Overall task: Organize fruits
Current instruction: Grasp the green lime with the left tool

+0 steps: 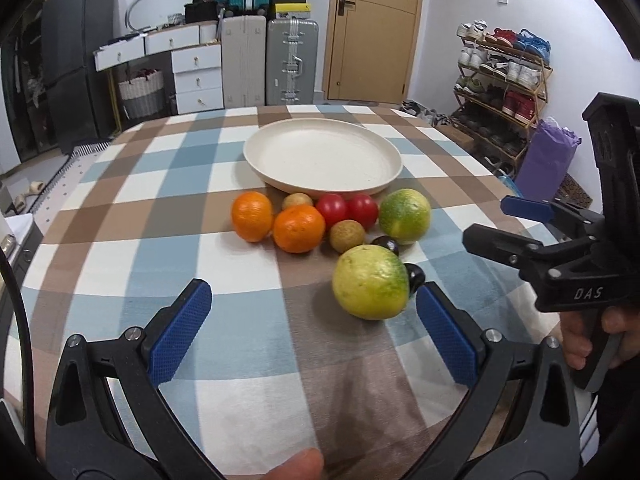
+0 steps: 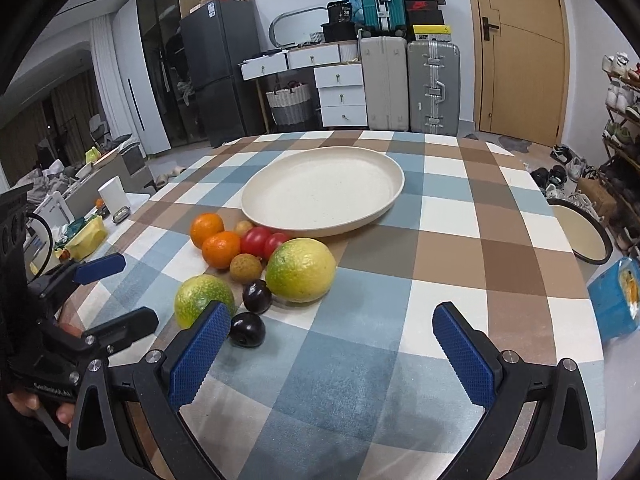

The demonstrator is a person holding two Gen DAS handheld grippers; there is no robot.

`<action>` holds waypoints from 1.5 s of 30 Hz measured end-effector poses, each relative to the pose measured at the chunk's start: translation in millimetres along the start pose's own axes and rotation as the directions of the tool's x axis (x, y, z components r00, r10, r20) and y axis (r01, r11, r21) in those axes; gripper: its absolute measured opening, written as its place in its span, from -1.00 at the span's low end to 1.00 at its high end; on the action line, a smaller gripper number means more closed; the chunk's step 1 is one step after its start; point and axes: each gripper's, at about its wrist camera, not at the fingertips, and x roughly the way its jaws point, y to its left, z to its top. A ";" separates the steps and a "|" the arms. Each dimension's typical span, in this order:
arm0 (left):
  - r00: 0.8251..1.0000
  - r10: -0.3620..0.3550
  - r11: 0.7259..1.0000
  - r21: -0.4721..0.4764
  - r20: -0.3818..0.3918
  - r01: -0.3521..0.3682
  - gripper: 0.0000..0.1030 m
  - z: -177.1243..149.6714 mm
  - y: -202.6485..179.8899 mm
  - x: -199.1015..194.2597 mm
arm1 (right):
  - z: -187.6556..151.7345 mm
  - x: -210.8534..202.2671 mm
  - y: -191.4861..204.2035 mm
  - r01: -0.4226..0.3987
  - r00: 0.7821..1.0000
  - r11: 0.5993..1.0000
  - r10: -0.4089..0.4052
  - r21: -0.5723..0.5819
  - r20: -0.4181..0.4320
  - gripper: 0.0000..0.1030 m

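An empty cream plate (image 1: 322, 156) (image 2: 320, 188) sits mid-table. In front of it lies a cluster of fruit: two oranges (image 1: 252, 216) (image 2: 221, 249), two red tomatoes (image 1: 332, 208) (image 2: 256, 241), two small brown fruits (image 1: 347, 235) (image 2: 245, 268), two yellow-green citrus (image 1: 371, 282) (image 2: 300, 270) and two dark plums (image 1: 415, 276) (image 2: 247, 330). My left gripper (image 1: 312, 304) (image 2: 128, 292) stands open just short of the nearer citrus, holding nothing. My right gripper (image 2: 331, 316) (image 1: 496, 224) is open too, with a plum beside its left finger.
The checked tablecloth (image 1: 160, 240) covers a round table. Suitcases (image 1: 292, 60), white drawers (image 1: 196, 76) and a door (image 1: 372, 32) line the far wall. A shoe rack (image 1: 504, 80) stands at the right. A blue packet (image 2: 616, 300) lies at the table's right edge.
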 end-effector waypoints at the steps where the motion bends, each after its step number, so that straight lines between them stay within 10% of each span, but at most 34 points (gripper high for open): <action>1: 1.000 -0.011 1.000 -0.003 -0.014 0.011 0.98 1.1 -1.0 3.4 | 0.4 1.0 -0.2 0.006 1.000 1.000 -0.006 -0.001 -0.003 1.00; 20: 0.990 -0.069 0.997 -0.053 -0.125 0.063 0.95 16.3 -0.1 44.6 | 4.9 19.2 -12.5 -0.069 0.995 0.995 0.074 0.071 -0.073 1.00; 30: 0.966 -0.186 0.983 -0.047 -0.180 0.180 -0.08 11.8 -9.0 49.2 | 3.8 19.8 -12.9 -0.086 0.994 0.993 0.091 0.078 -0.068 0.99; 45: 0.977 -0.183 0.982 -0.058 -0.109 0.177 -0.09 3.6 9.1 25.8 | -9.2 34.2 18.5 -0.125 0.978 0.992 0.121 -0.011 -0.172 0.59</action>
